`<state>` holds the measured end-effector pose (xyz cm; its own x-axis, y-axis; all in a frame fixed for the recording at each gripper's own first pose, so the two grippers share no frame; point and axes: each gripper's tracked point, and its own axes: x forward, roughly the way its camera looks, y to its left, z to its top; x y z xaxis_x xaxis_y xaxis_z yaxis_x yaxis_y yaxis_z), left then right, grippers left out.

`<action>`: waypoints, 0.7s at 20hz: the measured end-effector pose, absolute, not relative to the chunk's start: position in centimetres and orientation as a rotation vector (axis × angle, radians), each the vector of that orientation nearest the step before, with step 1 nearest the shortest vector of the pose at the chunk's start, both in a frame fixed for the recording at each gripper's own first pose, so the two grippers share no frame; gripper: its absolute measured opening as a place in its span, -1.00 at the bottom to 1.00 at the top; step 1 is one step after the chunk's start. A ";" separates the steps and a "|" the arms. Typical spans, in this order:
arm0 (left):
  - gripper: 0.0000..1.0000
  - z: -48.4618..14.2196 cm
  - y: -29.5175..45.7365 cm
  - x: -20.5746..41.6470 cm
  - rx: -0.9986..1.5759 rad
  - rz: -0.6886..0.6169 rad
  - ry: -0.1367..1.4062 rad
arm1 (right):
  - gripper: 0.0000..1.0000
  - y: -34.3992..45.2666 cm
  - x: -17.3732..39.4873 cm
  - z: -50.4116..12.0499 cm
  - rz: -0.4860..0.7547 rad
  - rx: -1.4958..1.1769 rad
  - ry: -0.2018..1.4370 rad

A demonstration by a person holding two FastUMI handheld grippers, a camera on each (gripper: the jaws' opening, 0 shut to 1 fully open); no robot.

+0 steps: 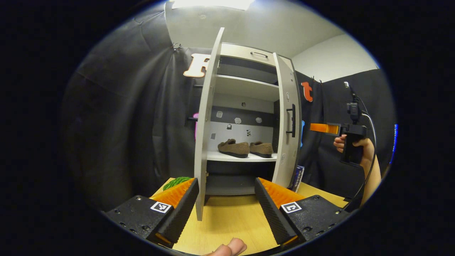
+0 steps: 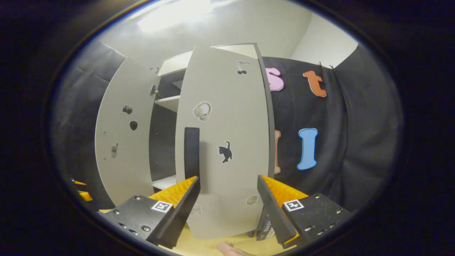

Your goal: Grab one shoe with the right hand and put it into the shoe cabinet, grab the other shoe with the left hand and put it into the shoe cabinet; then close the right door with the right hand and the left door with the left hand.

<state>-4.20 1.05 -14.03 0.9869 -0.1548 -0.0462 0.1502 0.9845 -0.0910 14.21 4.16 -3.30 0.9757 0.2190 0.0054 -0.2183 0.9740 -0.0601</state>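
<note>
Two brown fuzzy shoes (image 1: 245, 148) sit side by side on a white shelf (image 1: 241, 157) inside the grey shoe cabinet (image 1: 245, 53). Its left door (image 1: 208, 121) stands edge-on in front of my open left gripper (image 1: 225, 199), and its right door (image 1: 288, 121) is partly open. Farther right, a hand holds my right gripper (image 1: 320, 128) near that right door. In the right gripper view, the right door (image 2: 227, 142) with its dark handle (image 2: 192, 153) stands straight ahead of my open right gripper (image 2: 229, 199), and the left door (image 2: 124, 135) shows beyond it.
The cabinet stands on a light wooden table (image 1: 227, 220). A green striped object (image 1: 177, 182) lies on the table left of the cabinet. A dark blue box (image 1: 298, 177) leans by the cabinet's right foot. A fingertip (image 1: 231, 247) shows at the bottom edge.
</note>
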 end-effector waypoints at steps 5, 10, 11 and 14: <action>0.92 -13.3 3.6 -3.6 -0.063 -0.119 0.031 | 0.96 3.7 11.1 -5.3 0.203 -0.047 0.027; 0.92 -12.0 7.0 -2.8 -0.038 -0.075 0.014 | 0.95 3.8 7.6 -6.9 0.214 -0.019 0.032; 0.92 -11.9 7.8 -2.4 -0.033 -0.063 0.016 | 0.96 3.8 6.8 -7.0 0.209 -0.015 0.024; 0.92 -10.4 11.5 -1.1 -0.013 -0.001 -0.003 | 0.96 3.7 4.4 -7.4 0.188 0.006 0.001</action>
